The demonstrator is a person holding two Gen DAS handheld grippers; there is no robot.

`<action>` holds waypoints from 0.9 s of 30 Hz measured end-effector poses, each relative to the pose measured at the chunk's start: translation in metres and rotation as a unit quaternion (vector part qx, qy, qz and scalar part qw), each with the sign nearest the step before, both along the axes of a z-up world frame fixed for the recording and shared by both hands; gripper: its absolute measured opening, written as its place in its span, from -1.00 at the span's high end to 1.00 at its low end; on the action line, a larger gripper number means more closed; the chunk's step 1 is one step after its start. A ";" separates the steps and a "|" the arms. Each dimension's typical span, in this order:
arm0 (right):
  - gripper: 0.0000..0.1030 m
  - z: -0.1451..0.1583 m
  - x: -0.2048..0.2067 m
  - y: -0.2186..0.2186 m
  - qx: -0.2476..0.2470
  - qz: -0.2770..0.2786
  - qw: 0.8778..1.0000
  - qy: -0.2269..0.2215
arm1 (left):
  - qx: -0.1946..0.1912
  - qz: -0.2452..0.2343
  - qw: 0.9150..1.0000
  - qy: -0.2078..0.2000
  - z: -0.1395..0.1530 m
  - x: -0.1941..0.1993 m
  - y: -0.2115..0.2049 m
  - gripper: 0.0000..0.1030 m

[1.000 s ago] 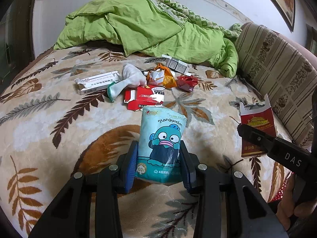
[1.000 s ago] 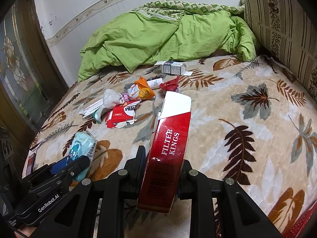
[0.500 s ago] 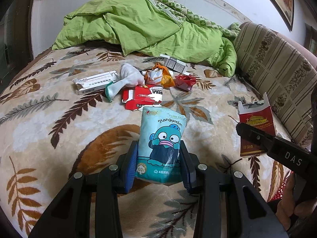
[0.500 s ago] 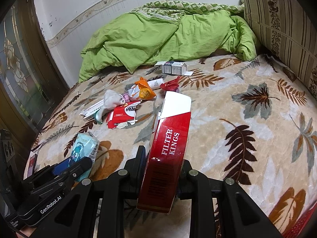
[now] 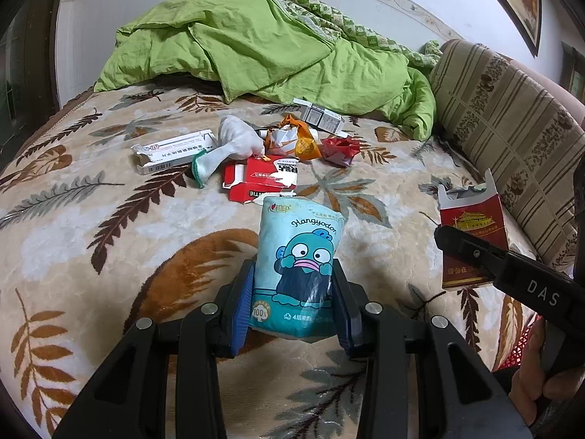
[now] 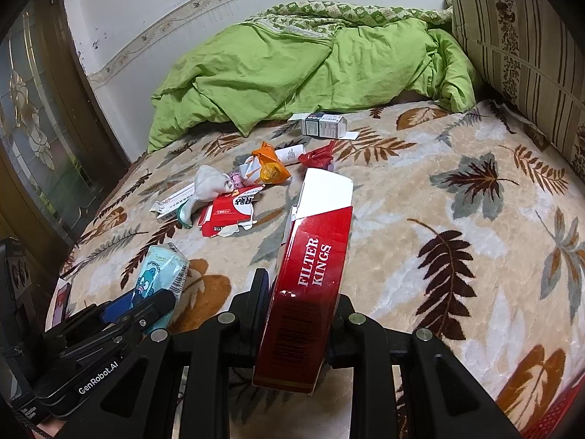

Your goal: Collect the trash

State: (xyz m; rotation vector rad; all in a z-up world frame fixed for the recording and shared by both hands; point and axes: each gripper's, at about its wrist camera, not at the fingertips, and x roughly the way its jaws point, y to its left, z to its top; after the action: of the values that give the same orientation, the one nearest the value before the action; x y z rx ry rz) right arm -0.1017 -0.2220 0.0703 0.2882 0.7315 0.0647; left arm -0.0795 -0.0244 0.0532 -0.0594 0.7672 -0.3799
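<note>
Bed [image 5: 109,226] with leaf-print blanket. Green quilt [image 5: 263,47] bunched at the far end. In front of the quilt, a litter cluster: grey carton [image 5: 321,119], white sock [image 5: 226,146], long white box [image 5: 172,152], orange wrapper [image 5: 303,139], red wrapper [image 5: 338,150], torn red box [image 5: 263,179].

The bedspread [image 5: 109,241] is cream, printed with brown, rust and grey-green leaves. At twelve o'clock lies a lime-green quilt [image 5: 256,47], its turned-back side checked green and white. The cushion [image 5: 512,139] at two o'clock has beige and brown stripes. The tissue pack [image 5: 298,259] is pale turquoise with a blue-green cartoon creature with pink lips. The cigarette pack [image 6: 310,292] is red with a white top and white lettering. Farther off lie a white sock [image 5: 226,146] with a green cuff, an orange wrapper [image 5: 305,142], a crumpled red wrapper [image 5: 338,150] and a torn red-and-white carton [image 5: 263,179].
</note>
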 end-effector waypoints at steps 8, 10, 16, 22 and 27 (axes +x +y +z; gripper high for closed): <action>0.49 0.000 0.000 -0.001 0.000 0.000 1.000 0.000 | 0.000 0.000 1.000 0.000 0.000 0.000 0.000 0.28; 0.49 0.000 0.000 -0.001 0.000 0.000 1.000 -0.001 | 0.000 0.000 1.000 0.000 0.000 0.000 0.000 0.28; 0.49 0.000 0.000 -0.001 0.003 -0.001 1.000 -0.002 | -0.003 -0.004 1.000 -0.002 0.001 -0.001 -0.001 0.28; 0.49 0.008 -0.012 -0.004 0.020 0.000 1.000 -0.006 | 0.002 -0.031 0.999 -0.013 0.005 -0.011 -0.012 0.28; 0.49 0.022 -0.034 -0.014 0.028 0.002 1.000 -0.014 | -0.002 -0.068 0.998 -0.014 0.013 -0.024 -0.029 0.28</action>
State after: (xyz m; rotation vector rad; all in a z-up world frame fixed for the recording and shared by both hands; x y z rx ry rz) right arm -0.1354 -0.2357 0.0921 0.3391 0.7032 0.0926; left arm -0.1036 -0.0534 0.0663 -0.0052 0.7441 -0.5114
